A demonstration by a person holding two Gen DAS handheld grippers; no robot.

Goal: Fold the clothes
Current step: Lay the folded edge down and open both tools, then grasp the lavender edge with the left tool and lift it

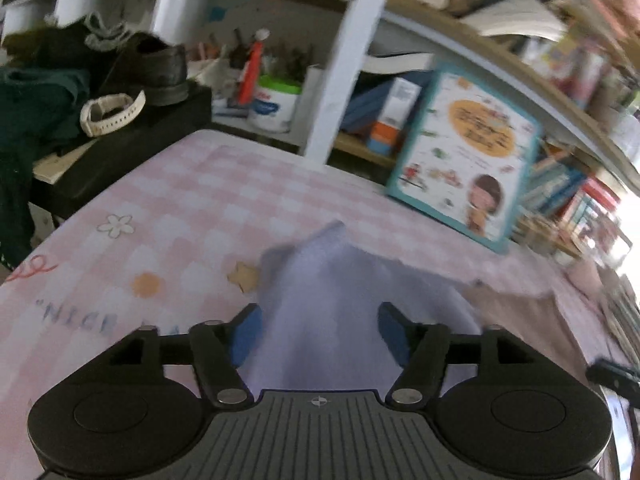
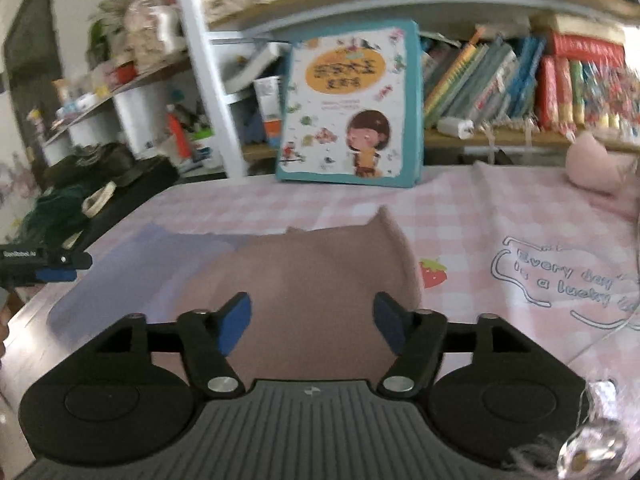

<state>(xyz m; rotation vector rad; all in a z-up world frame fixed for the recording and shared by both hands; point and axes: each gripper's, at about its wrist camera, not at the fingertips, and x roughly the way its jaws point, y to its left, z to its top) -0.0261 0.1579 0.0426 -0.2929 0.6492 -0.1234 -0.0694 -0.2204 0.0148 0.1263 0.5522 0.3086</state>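
Cluttered bookshelves (image 1: 500,20) behind a pink checked tablecloth (image 1: 180,208). Left wrist view: left gripper (image 1: 320,330) with fingers apart, empty, over a lavender cloth (image 1: 332,300) spread flat on the tablecloth; picture book (image 1: 464,152) leaning at the far edge, white watch (image 1: 110,114) off to the left. Right wrist view: right gripper (image 2: 312,322) also spread wide, holding nothing, above a dusty pink garment (image 2: 320,272) lying just beside the lavender cloth.

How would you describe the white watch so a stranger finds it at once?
Look left of the pink checked table, at the black box beside it. The white watch lies on top, before a dark shoe; it is the only pale, curled strap there.
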